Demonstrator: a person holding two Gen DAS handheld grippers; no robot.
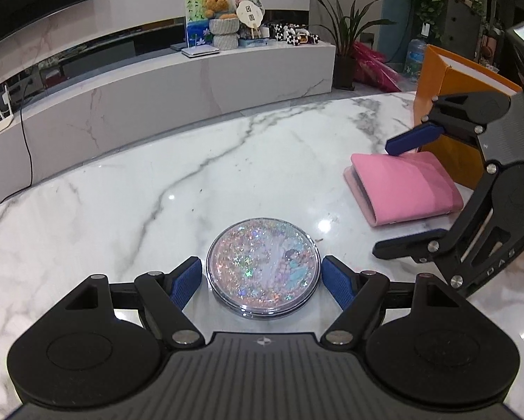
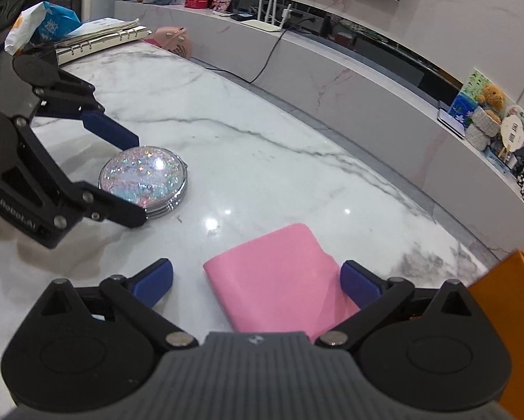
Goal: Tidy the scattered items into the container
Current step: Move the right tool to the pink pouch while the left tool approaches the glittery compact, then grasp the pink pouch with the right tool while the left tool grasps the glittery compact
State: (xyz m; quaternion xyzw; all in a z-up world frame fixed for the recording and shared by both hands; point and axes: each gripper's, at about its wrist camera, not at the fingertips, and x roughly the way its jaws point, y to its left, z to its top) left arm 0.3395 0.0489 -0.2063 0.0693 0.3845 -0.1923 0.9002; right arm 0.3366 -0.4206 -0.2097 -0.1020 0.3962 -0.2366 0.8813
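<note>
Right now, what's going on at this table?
A person is working two handheld grippers over a marble table. The left gripper straddles a glittery round compact, jaws open at its sides, not clamped. The right gripper is open around a pink wallet, pads not pressing it. Both items still lie on the table; the orange container stands just beyond the wallet.

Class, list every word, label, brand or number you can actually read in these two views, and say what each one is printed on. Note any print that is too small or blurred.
"GenRobot.AI": white lettering on the black arm of the left gripper, seen in the right wrist view.
"DAS": partial embossed letters on the right gripper, seen in the left wrist view; uncertain.
Round fan: dark characters, too small to read.
Blue and white bag: print too blurred to read.
</note>
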